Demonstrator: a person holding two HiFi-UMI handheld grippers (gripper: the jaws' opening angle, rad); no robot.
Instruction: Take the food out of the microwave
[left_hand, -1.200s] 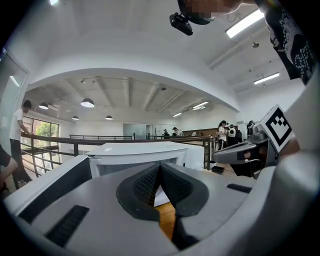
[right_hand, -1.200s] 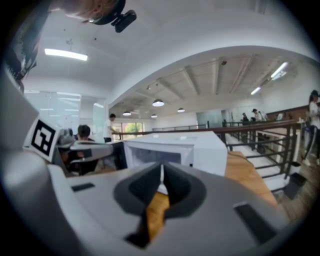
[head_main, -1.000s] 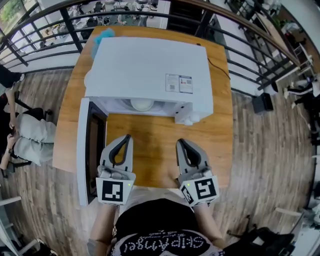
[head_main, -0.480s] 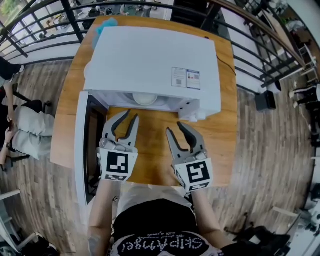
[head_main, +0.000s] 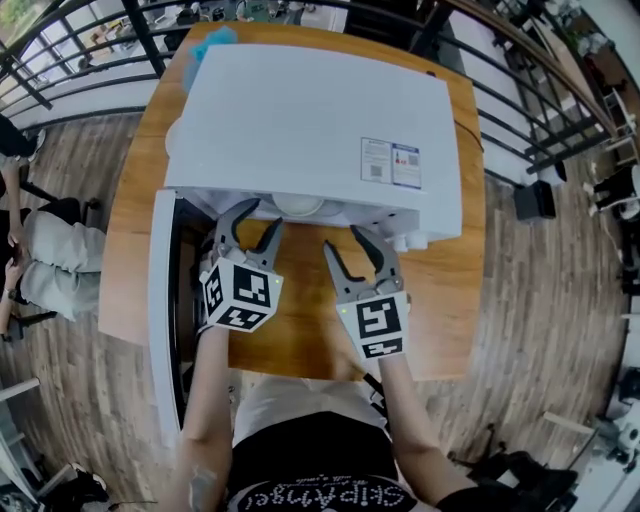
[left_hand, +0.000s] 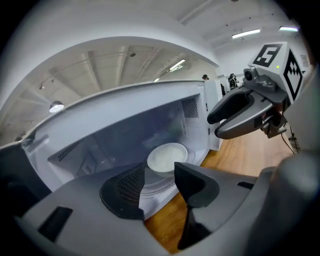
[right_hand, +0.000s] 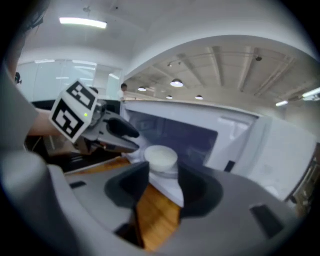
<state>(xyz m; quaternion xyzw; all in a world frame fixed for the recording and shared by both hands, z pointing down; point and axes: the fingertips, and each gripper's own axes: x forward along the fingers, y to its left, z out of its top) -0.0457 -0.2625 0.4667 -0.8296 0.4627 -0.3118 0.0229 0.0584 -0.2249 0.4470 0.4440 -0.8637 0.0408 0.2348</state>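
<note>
White bowl (left_hand: 167, 157) of food was seen on the turntable inside the microwave (head_main: 300, 120), w/ the door (head_main: 163, 300) swung open to the left. The approach step was judged to be in hand: left gripper (head_main: 262, 215) & right gripper (head_main: 343, 240) were held at the cavity mouth, over the wooden table (head_main: 300, 330), nothing gripped. Jaws of both had just been opening & were spread wide, the bowl lined up beyond each gap, untouched. Next, prob. both would need to be pushed in either side of the bowl, closed on its rim, & the bowl drawn out level.
</note>
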